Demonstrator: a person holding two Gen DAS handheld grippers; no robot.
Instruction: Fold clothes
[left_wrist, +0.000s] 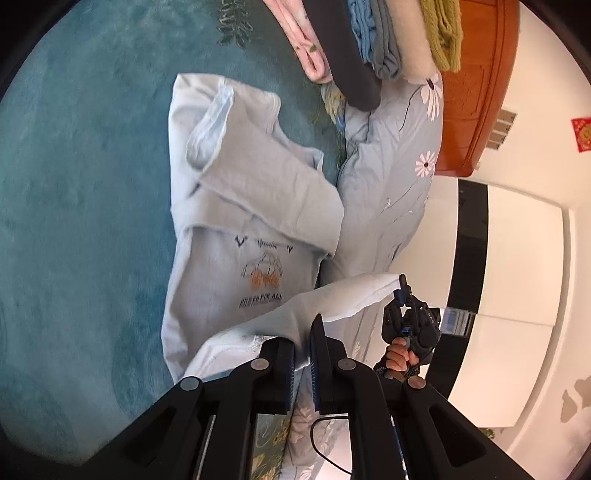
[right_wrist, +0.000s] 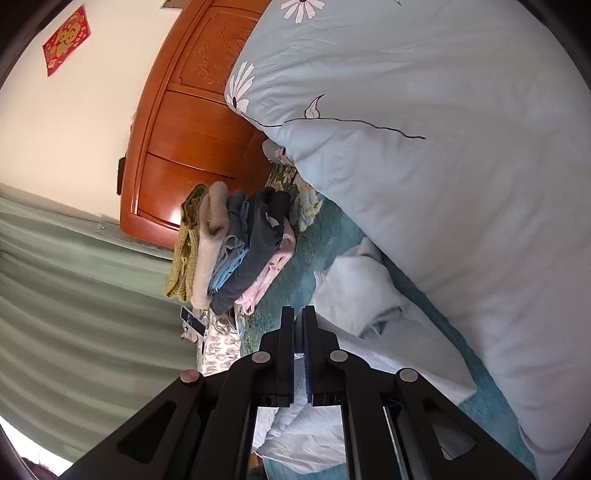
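Up close, the left hand-held gripper (left_wrist: 303, 354) is pinched shut on the hem of a pale blue shirt (left_wrist: 236, 236), cloth bunched between its fingers and lifted off the bed. Right hand-held gripper (right_wrist: 299, 350) is also clamped on the same shirt edge, white-blue cloth showing between the pads; in the left view it sits to the right (left_wrist: 403, 291), holding the far corner of the raised hem, a hand (left_wrist: 399, 356) wrapped on its handle. Hem stretches between the two grippers, taut-ish, above the rest of the shirt. Shirt body lies flat on a teal blanket (left_wrist: 85, 206), print side up with an orange-and-black graphic (left_wrist: 263, 275), one sleeve folded inward across the chest. Beside it, touching, a light blue floral duvet (right_wrist: 424, 177). Further off, a stack of folded clothes (right_wrist: 236, 247) on the blanket: mustard knit, beige, blue, dark grey, pink. Behind the stack, a wooden headboard (right_wrist: 192, 122). Red decoration (right_wrist: 66, 35) on the wall.
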